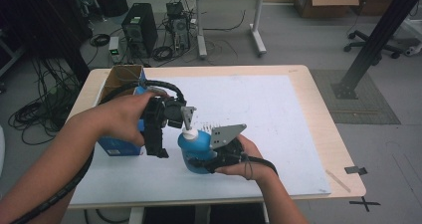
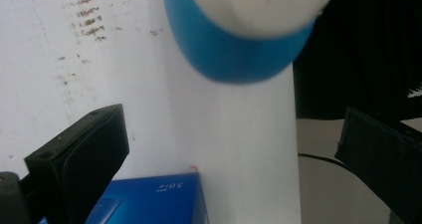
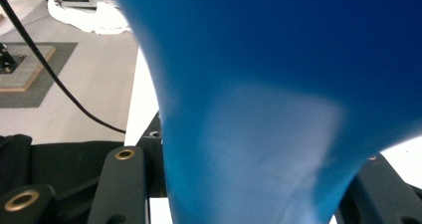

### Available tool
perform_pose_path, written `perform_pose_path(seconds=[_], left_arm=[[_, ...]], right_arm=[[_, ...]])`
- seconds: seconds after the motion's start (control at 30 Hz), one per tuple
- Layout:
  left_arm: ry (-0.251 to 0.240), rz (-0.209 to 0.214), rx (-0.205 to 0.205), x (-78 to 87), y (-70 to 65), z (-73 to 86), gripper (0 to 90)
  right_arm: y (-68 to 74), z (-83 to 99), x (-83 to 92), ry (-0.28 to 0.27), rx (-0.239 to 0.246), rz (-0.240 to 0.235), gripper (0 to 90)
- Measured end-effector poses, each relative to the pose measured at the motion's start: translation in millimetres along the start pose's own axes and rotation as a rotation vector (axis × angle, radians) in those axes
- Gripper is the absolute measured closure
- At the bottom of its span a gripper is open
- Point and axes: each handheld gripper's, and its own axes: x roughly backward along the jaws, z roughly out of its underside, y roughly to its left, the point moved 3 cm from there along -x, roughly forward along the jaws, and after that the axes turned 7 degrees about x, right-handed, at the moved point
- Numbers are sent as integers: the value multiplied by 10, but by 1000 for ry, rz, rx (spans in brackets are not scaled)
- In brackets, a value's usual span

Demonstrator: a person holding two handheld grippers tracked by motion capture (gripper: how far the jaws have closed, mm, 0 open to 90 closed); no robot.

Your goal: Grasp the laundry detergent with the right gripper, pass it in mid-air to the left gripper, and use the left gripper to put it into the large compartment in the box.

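A blue bottle (image 1: 193,147) with a white cap (image 1: 188,133) is held over the front middle of the white mat (image 1: 259,114). My right gripper (image 1: 209,157) is shut on its body from the right. In the right gripper view the blue bottle (image 3: 278,84) sits between the black jaws of my right gripper (image 3: 249,184). My left gripper (image 1: 158,134) is just left of the bottle, beside the cap. Seen from the left gripper view, my left gripper (image 2: 231,119) is open with nothing between its jaws, and the blue bottle (image 2: 239,35) is blurred ahead of them.
An open cardboard box with blue sides (image 1: 119,84) stands at the mat's left edge, under my left hand, and this blue box (image 2: 149,199) also lies low in the left gripper view. The wooden table (image 1: 323,129) borders the mat. Desks, computers and cables stand on the floor beyond.
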Motion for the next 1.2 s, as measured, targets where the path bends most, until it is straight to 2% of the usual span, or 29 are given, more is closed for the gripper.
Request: perform_pose_path(seconds=[0.17,0.4,0.57,1.2], left_arm=[[6,8,-5,-32,-3,-54,2],[15,13,-24,-79,-23,-147,2],[19,13,-29,-106,-20,-166,2],[27,4,-36,-167,-28,-189,4]], right_arm=[[15,-13,-94,-22,-4,-16,460],[23,-34,-217,-14,0,-20,459],[5,-58,-243,-37,-3,-11,459],[-28,-130,-335,-32,-21,-6,459]])
